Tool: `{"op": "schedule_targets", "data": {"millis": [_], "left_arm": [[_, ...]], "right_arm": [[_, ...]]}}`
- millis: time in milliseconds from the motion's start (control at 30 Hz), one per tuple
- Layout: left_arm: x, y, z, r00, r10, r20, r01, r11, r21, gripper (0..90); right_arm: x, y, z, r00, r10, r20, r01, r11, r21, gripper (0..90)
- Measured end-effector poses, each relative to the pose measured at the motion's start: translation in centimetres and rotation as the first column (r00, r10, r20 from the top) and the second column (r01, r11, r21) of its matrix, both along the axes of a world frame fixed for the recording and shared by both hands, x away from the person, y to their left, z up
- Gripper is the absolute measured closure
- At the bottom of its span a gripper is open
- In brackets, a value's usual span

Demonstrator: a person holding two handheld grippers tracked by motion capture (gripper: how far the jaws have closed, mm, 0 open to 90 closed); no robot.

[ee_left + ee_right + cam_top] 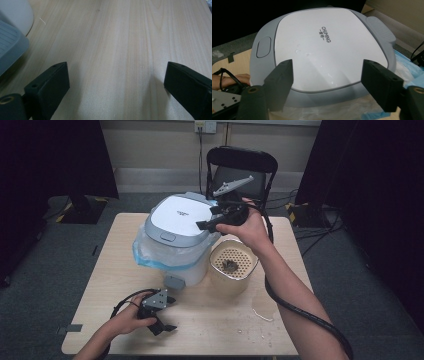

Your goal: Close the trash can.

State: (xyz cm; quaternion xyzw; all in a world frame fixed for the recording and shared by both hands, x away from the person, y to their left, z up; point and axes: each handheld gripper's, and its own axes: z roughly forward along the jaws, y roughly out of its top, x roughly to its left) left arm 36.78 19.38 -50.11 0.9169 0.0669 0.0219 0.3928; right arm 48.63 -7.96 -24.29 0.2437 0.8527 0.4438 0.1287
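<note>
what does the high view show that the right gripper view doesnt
High view alone: the strainer cup right of the bin, a black chair behind the table, and the right gripper in the hand above the lid. Right gripper view alone: the lettering on the lid, seen between its open jaws. Both: the white bin lid and the wooden table.

I'm in a recording studio or lab corner, not a home: black curtains (55,155) hang at the upper left and upper right of the high view, grey carpet floor (45,265) surrounds my small pale wooden table (220,320), a black folding chair (240,167) stands behind, and yellow-black hazard tape (299,211) marks the floor.
</note>
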Motion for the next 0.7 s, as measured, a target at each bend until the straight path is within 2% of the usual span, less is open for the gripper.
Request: {"op": "schedule_targets", "data": {"millis": [300, 700], "left_arm": [[0.0, 0.0, 0.0, 1.0, -0.001, 0.0, 0.001, 1.0, 0.0, 5.5], [0.0, 0.0, 0.0, 1.0, 0.0, 0.0, 0.0, 1.0, 0.0, 5.5]], "right_arm": [[-1.1, -1.6, -0.5, 0.9999, -0.007, 0.012, 0.007, 0.9999, -0.013, 14.8], [-2.0, -2.8, -1.1, 1.0, 0.006, 0.004, -0.006, 1.0, -0.005, 14.7]]}}
